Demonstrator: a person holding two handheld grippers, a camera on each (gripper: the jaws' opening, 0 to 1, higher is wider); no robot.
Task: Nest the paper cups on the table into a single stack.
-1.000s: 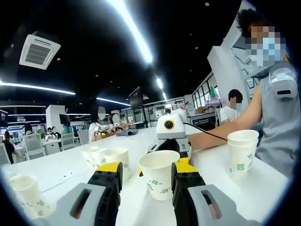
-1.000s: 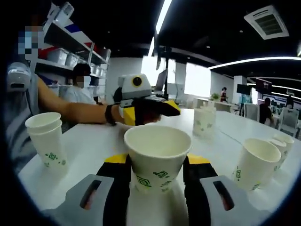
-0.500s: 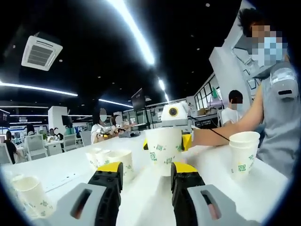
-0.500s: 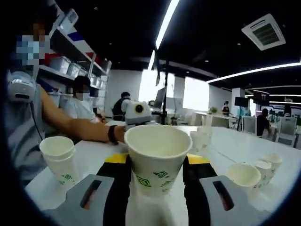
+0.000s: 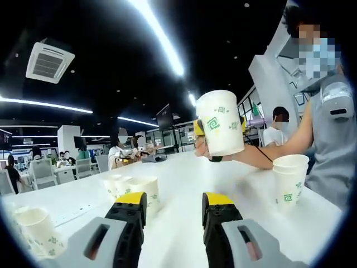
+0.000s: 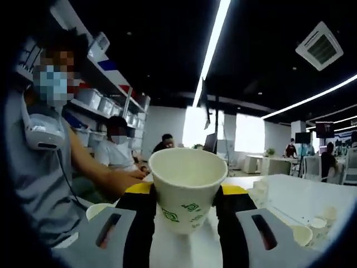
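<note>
A white paper cup (image 6: 187,181) with green marks stands upright between my right gripper's (image 6: 187,194) yellow-tipped jaws, which are shut on it. In the left gripper view that same cup (image 5: 220,123) hangs high above the white table (image 5: 184,173), tilted a little, with yellow showing at its left side. My left gripper (image 5: 174,205) is open low over the table with nothing in it. A nested stack of two cups (image 5: 288,178) stands at the right. A cluster of loose cups (image 5: 134,188) sits just left of the left jaw, and one more cup (image 5: 36,229) is at the far left.
A person in a grey top (image 5: 332,139) sits close at the table's right side, forearm stretched over it. Small cups (image 6: 305,234) lie low at the right of the right gripper view, a cup rim (image 6: 100,210) at its lower left. Other people sit at desks behind.
My right gripper has lifted its cup well off the table; in the left gripper view the cup rose from table level to high above it. My left gripper stayed open and still.
</note>
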